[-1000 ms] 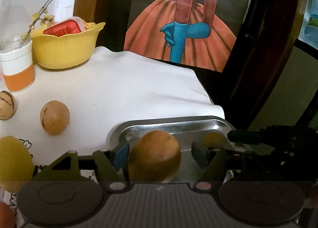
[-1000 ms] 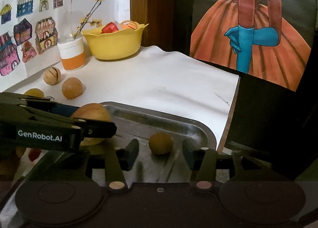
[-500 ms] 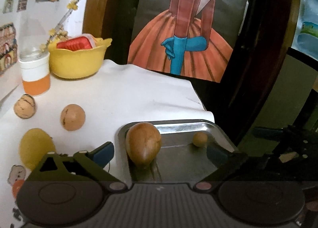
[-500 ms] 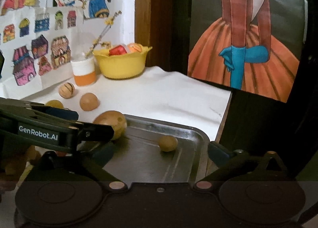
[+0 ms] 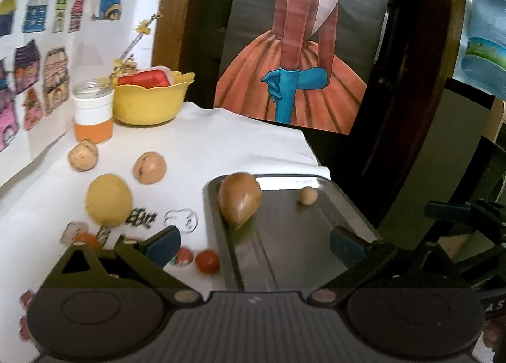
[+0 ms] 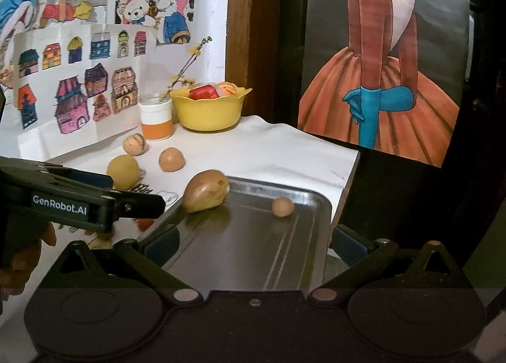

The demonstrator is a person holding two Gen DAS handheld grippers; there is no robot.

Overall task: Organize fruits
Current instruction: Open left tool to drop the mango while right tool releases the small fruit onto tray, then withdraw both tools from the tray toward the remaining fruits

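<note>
Jaws spread and empty, the left gripper (image 5: 254,244) is backing off the brown mango (image 5: 239,201) just released onto the steel tray (image 5: 348,205), while the right gripper (image 6: 254,238) is idling open.

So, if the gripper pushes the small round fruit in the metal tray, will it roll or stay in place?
The small round fruit looks nearly spherical and stands free, so it would probably roll. The metal tray looks smooth and glossy, giving little grip. Its raised rim would likely stop the fruit.
</note>
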